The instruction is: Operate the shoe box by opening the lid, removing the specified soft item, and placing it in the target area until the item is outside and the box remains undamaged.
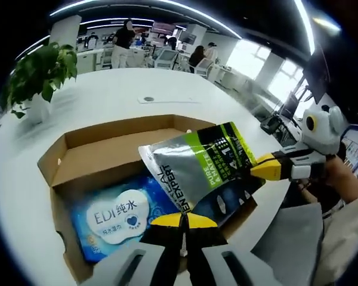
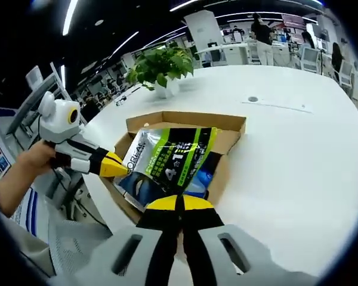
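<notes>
A wide white tabletop [image 1: 131,89] carries the work, in an open-plan office with strip lights overhead, bright windows on one side, and desks with people at the far end. A potted green plant [image 1: 39,71] stands on the tabletop beyond the far-left corner of the shoe box [image 1: 77,158] in the left gripper view; a small round grommet [image 1: 148,99] sits in the surface beyond the box's far wall. The box is plain brown cardboard, open on top, with its lid flap laid back flat behind it. Inside it, against the near-left part of the floor, lies a blue pack of wet wipes [image 1: 116,220] with a white cloud label. The soft item, a silver, green and black pouch [image 1: 200,170], is raised above the right half of the box, held at both ends: its long axis runs from the left claw [image 1: 184,220], pressed together on its dark lower edge, up and rightward to the right claw [image 1: 268,168], which pinches its other end with yellow tips. In the right gripper view the same pouch [image 2: 170,158] hangs over the box [image 2: 227,134], its green band running lengthwise toward the camera, the left claw [image 2: 120,169] gripping its left edge and the right claw [image 2: 179,204] closed on its near edge. A hand [image 2: 33,159] holds the left claw's body.
</notes>
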A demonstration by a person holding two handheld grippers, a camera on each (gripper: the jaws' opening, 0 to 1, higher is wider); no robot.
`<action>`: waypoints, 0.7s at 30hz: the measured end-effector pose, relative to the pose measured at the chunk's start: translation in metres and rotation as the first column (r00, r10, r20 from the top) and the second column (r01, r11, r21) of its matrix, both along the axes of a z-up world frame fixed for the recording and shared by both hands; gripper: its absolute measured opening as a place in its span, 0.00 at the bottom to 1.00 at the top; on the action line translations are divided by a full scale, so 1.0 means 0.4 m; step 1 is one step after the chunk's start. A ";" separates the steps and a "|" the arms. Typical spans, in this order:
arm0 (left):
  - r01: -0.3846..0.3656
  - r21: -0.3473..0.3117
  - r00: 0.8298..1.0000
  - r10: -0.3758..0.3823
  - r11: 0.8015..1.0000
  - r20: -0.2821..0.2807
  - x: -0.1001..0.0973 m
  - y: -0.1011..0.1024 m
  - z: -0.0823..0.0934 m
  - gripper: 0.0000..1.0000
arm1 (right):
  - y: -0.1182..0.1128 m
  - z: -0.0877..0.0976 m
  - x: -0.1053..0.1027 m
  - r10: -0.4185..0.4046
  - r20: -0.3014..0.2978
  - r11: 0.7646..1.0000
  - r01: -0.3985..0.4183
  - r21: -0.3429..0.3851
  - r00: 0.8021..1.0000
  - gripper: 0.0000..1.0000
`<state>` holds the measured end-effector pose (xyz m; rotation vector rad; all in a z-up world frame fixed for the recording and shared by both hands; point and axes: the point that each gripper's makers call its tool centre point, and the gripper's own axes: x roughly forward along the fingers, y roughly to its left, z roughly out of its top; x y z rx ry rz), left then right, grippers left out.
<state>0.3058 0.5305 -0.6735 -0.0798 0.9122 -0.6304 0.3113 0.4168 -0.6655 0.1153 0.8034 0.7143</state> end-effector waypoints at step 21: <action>0.100 -0.020 0.995 -0.100 0.995 -0.006 0.026 -0.170 -0.007 0.00 | -0.178 -0.013 0.001 -0.117 -0.063 0.993 0.117 -0.011 0.991 0.00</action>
